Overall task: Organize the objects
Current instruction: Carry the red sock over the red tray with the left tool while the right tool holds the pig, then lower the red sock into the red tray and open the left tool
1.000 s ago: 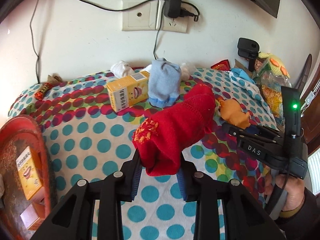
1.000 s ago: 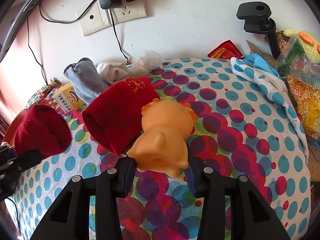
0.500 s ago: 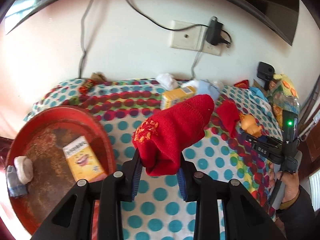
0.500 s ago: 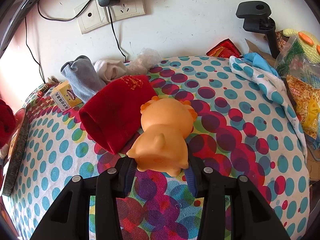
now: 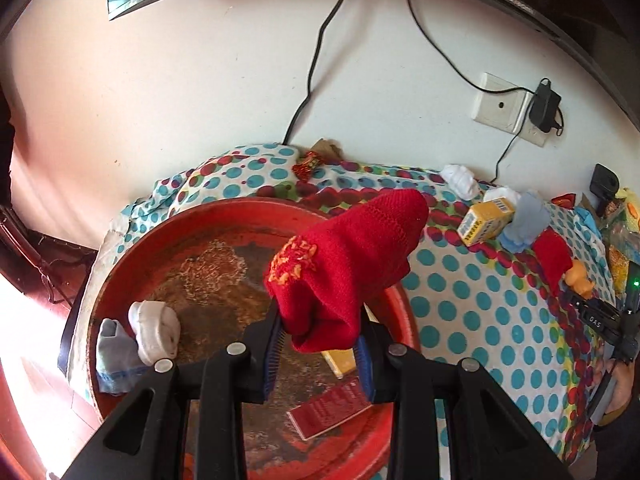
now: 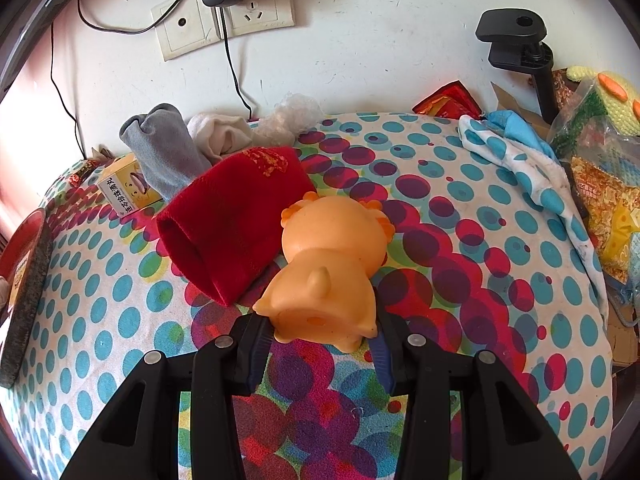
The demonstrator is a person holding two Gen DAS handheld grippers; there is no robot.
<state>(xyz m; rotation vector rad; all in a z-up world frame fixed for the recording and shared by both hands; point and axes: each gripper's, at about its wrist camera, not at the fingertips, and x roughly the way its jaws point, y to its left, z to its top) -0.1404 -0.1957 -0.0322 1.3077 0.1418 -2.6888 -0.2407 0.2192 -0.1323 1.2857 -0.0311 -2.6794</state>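
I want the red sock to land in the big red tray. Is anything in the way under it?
Nothing visible blocks it. The left gripper holds the red sock above the red tray. A white sock and a blue sock lie at the tray's left, boxes near the front; the middle is bare.

The tray (image 5: 120, 248) lies at the left end of the surface (image 5: 472, 320) — two rolled socks (image 5: 148, 332) in it; right of it, near the wall, a box (image 5: 486, 220), then the toy (image 6: 332, 264).
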